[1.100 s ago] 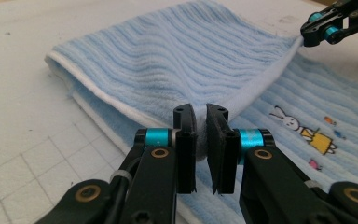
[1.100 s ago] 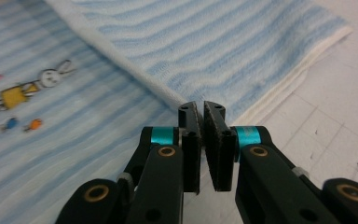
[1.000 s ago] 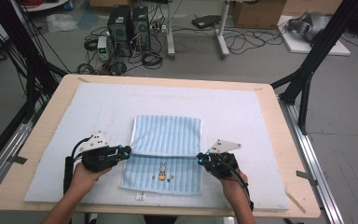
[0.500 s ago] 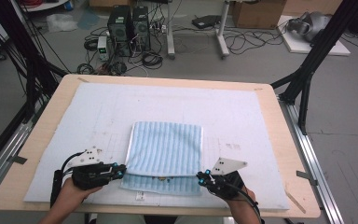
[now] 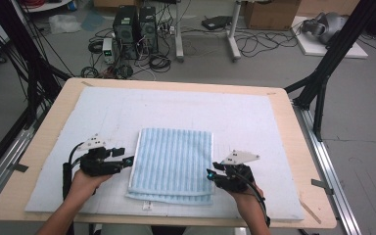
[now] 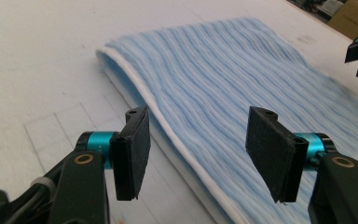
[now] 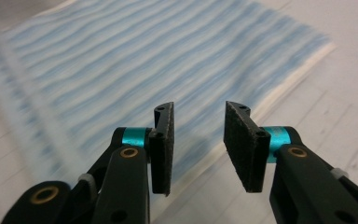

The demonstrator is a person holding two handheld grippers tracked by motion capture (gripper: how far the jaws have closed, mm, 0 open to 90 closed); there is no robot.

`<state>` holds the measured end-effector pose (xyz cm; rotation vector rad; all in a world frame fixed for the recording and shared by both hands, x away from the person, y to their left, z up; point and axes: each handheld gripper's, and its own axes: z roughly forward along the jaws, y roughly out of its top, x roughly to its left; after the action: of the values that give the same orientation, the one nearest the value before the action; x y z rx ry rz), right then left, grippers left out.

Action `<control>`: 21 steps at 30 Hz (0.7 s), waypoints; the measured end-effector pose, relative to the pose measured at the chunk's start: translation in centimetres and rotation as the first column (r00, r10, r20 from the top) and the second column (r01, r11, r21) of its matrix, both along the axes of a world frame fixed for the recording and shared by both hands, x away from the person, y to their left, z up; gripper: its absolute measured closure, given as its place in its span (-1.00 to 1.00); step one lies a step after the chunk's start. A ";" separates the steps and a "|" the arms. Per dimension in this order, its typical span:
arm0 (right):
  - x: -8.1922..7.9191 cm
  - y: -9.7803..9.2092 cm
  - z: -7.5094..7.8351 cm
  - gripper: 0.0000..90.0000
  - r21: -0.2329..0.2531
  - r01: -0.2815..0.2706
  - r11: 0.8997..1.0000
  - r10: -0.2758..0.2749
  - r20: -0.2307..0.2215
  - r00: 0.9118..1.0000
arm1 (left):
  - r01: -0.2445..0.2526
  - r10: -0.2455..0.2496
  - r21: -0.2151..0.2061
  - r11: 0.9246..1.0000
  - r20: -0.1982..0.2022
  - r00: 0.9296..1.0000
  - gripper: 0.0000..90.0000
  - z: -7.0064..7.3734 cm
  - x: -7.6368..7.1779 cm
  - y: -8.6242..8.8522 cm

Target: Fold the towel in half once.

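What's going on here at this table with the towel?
A person is working on a blue striped towel with a hand-held gripper in each hand. The towel lies folded on the white mat. The left hand-held gripper sits at the towel's left edge and the right hand-held gripper at its right edge. Both have their jaws open and hold nothing, so the towel lies free.

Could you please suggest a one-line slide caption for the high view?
Folded blue striped towel on a white mat, flanked by open left gripper and right gripper.
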<state>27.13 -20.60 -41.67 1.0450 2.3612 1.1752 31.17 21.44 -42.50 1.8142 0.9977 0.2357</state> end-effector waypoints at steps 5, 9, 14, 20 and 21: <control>3.1 0.4 -0.3 0.33 0.029 0.107 0.994 -0.107 0.001 0.994 | -0.047 0.047 -0.001 0.999 -0.023 0.999 -0.10 -0.3 2.8 -0.1; 5.3 0.3 -0.6 0.21 0.021 0.194 0.981 -0.193 -0.013 0.981 | -0.097 0.098 0.036 0.995 -0.027 0.995 -0.06 -0.7 4.6 -0.5; 7.6 0.5 -1.2 0.22 0.014 0.237 0.972 -0.235 -0.060 0.970 | -0.121 0.123 0.042 0.992 -0.040 0.992 0.04 -1.4 6.5 -1.5; 9.4 1.5 -2.2 0.28 -0.066 0.266 0.962 -0.272 -0.106 0.956 | -0.077 0.085 0.140 0.987 -0.052 0.995 0.35 -2.4 7.2 -3.3; 9.5 1.6 -2.5 0.29 -0.075 0.268 0.961 -0.275 -0.112 0.955 | -0.065 0.074 0.165 0.984 -0.048 0.996 0.41 -2.5 7.1 -3.6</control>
<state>36.62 -18.99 -44.13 1.4030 2.2322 0.9599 38.29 17.88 -44.98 1.9448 1.1083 0.3210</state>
